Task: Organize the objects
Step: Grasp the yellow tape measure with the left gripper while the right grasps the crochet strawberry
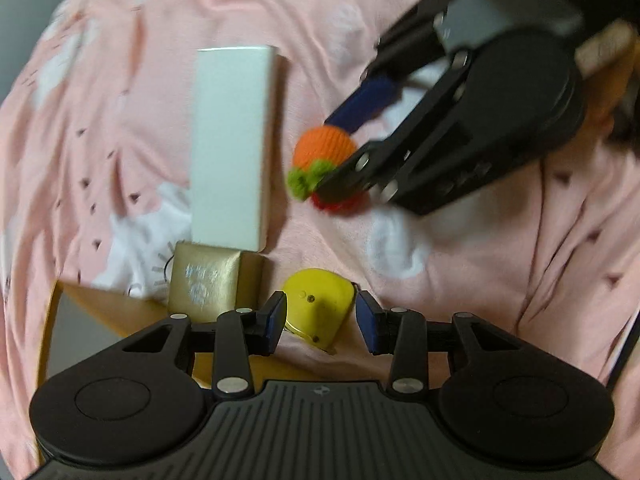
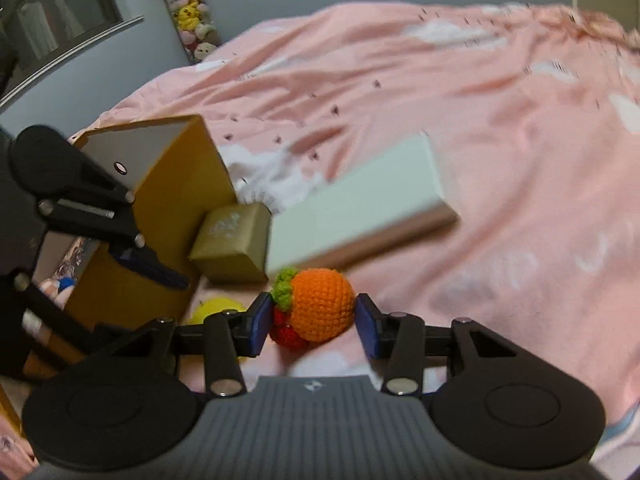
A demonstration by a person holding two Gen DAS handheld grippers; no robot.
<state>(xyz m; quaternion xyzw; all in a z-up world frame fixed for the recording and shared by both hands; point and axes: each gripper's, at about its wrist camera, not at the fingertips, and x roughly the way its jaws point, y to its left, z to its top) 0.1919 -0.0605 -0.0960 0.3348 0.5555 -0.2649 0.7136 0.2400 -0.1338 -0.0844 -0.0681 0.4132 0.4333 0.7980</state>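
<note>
Right gripper [image 2: 314, 322] jaws spread around crochet orange [image 2: 320, 306], left gripper [image 1: 322, 322] spread around yellow toy [image 1: 320, 310]; soft round orange could've squirted out off-centre.

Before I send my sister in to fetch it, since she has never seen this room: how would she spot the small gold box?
On the pink bedspread, find the tall yellow-brown open box. The small gold box sits against its side, touching the end of the long white box. It alone is metallic gold with a pale printed emblem on top, unlike the crocheted orange fruit nearby.
</note>
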